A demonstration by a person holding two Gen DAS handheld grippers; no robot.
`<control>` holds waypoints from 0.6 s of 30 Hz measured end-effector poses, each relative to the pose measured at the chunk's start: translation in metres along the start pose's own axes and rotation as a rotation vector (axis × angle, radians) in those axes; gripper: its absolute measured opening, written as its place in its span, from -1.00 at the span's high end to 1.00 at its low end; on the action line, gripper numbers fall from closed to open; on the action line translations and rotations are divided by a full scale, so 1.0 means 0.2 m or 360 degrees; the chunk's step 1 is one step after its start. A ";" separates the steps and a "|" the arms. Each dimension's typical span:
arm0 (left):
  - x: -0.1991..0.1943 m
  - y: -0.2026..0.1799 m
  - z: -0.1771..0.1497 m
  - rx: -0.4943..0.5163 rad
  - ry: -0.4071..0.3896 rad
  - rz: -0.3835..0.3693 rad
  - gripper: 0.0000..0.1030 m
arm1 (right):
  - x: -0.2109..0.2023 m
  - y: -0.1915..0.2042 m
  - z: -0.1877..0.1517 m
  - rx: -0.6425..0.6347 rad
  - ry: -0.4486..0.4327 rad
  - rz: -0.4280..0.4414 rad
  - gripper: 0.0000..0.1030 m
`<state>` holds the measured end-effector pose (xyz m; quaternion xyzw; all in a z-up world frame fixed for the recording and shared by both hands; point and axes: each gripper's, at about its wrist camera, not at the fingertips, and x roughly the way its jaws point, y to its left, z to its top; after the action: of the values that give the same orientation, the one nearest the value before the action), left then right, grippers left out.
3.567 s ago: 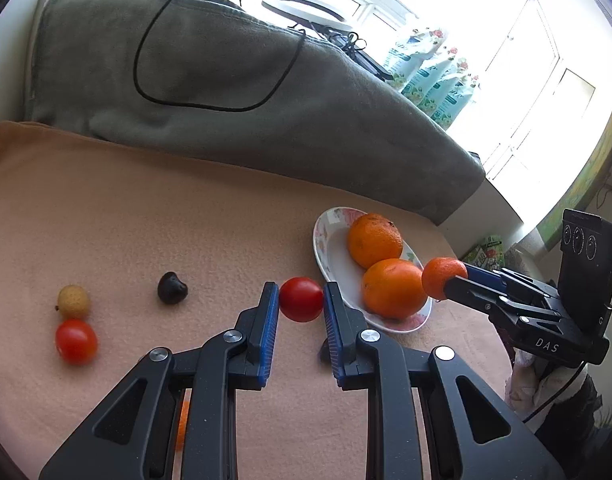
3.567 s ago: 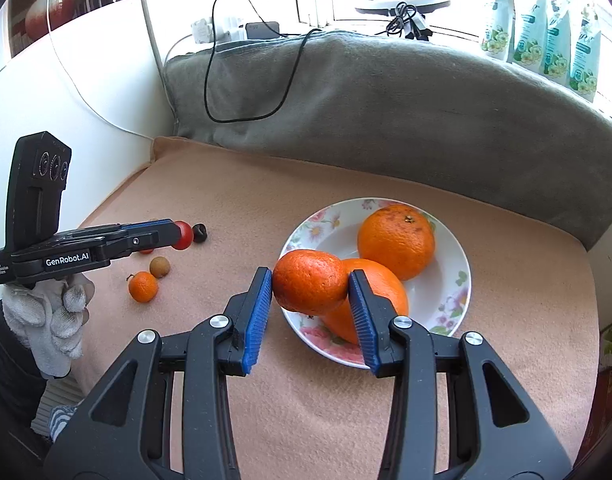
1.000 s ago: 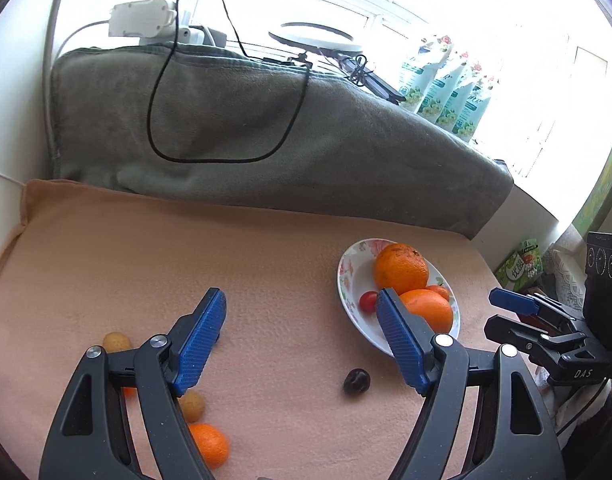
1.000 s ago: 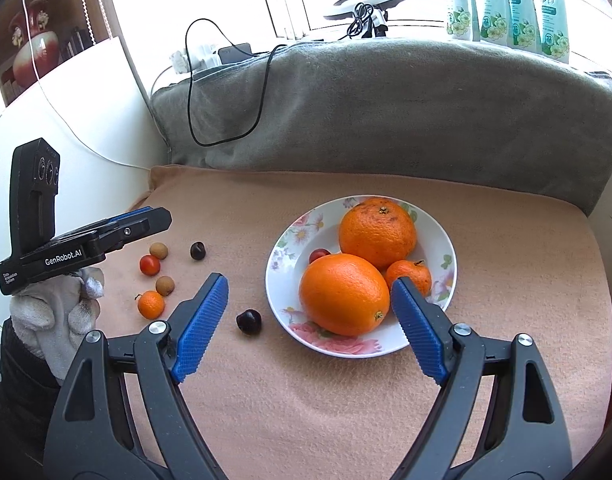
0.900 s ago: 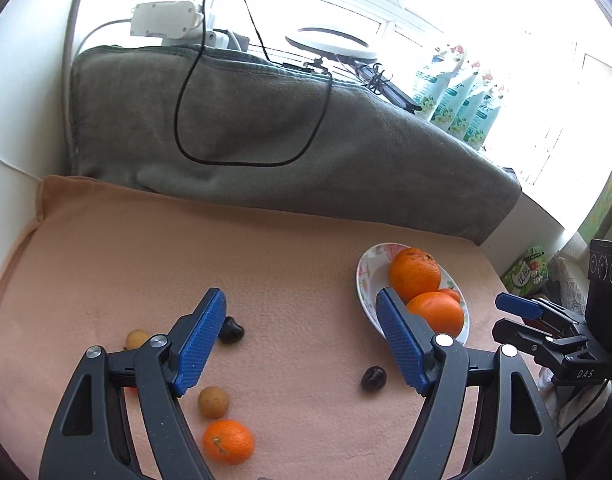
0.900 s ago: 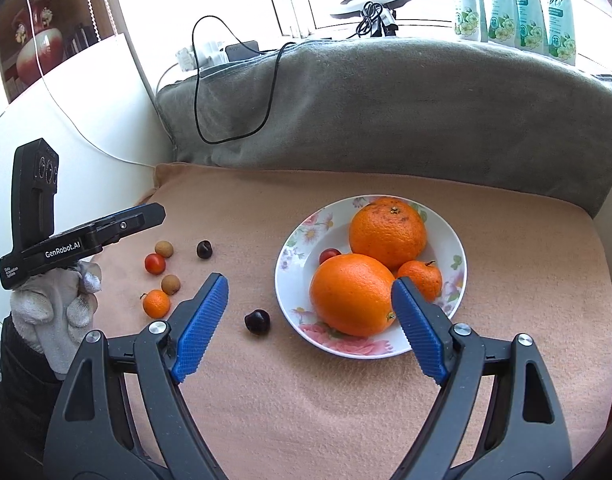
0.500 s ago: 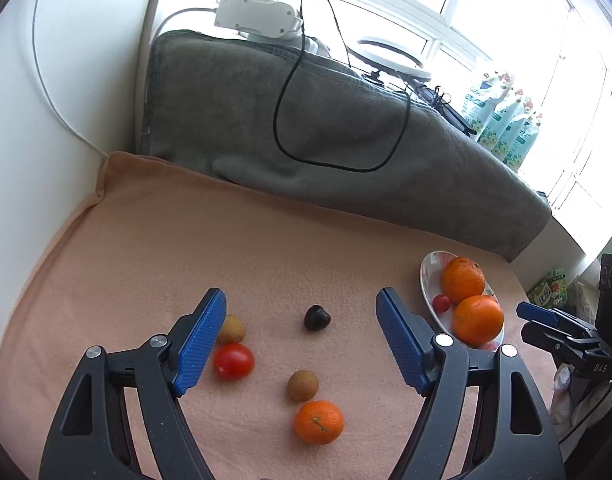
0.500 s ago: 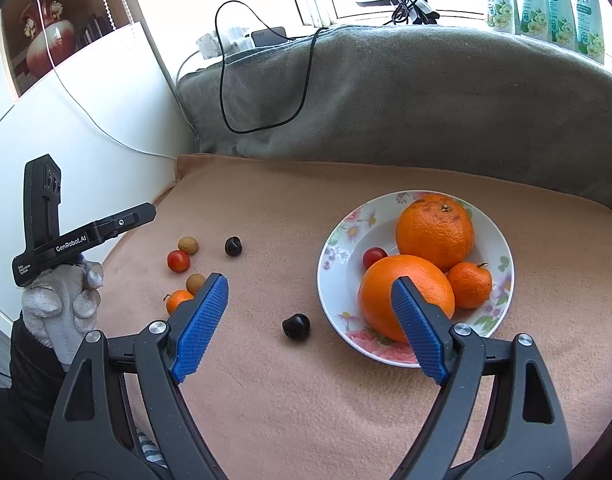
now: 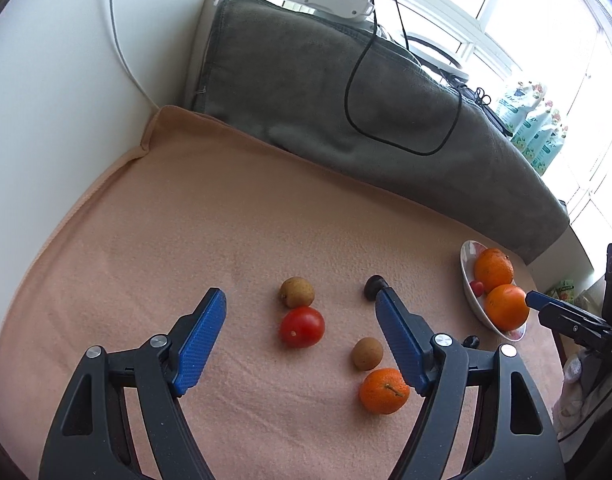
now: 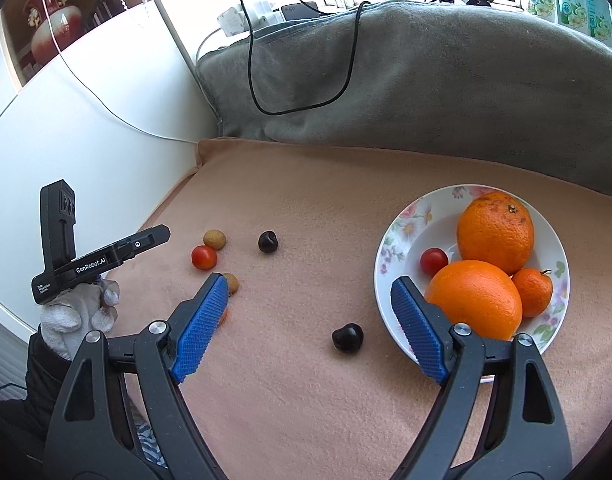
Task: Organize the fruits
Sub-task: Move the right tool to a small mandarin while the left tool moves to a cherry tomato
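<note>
1. Peach-coloured blanket [image 10: 306, 400] covers the work surface, with a grey blanket [image 10: 446, 80] heaped along its far edge and a black cable [image 10: 306, 108] looping over that heap.
2. Flowered plate [image 10: 402, 240] sits at the right of the surface, holding two large oranges [image 10: 494, 232], a small mandarin [image 10: 532, 292] and a cherry tomato [image 10: 434, 261].
3. Left gripper [image 9: 300, 336] has its jaws wide apart and holds nothing; a red tomato [image 9: 302, 327] lies on the blanket in the gap between its blue pads, touched by neither.
4. Right gripper [image 10: 310, 320] is likewise spread wide and empty; a dark cherry [image 10: 347, 338] lies loose between its pads, just left of the plate.
5. Loose fruit near the left gripper: a brown longan [image 9: 297, 292] just beyond the tomato, a second longan [image 9: 367, 353] and a small orange mandarin [image 9: 384, 391] beside the right-hand pad, whose tip partly hides another dark cherry [image 9: 371, 286].
6. White-gloved hand [image 10: 80, 312] grips the left tool at the surface's left edge.
</note>
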<state>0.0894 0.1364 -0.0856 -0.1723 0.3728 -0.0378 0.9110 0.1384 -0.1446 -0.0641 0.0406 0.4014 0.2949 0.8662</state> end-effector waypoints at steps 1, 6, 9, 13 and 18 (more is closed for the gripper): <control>0.00 0.01 0.00 -0.0006 0.0006 -0.0003 -0.50 | 0.01 0.01 0.00 -0.0001 0.0008 0.0010 -0.67; 0.02 0.06 -0.02 -0.0051 0.0029 -0.0017 -0.48 | 0.07 0.08 -0.01 -0.0029 0.0043 0.0047 -0.67; 0.03 0.07 -0.02 -0.0063 0.0049 -0.0032 -0.39 | 0.10 0.12 -0.03 -0.0056 0.0066 0.0077 -0.67; 0.05 0.08 -0.03 -0.0072 0.0080 -0.0058 -0.32 | 0.16 0.20 -0.05 -0.0104 0.0109 0.0123 -0.58; 0.09 0.07 -0.05 -0.0084 0.0127 -0.0110 -0.22 | 0.24 0.30 -0.09 -0.0189 0.0170 0.0156 -0.52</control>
<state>0.0943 0.1440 -0.1088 -0.2072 0.4035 -0.0662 0.8888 0.1206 -0.0716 -0.0905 -0.0071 0.4263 0.3621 0.8289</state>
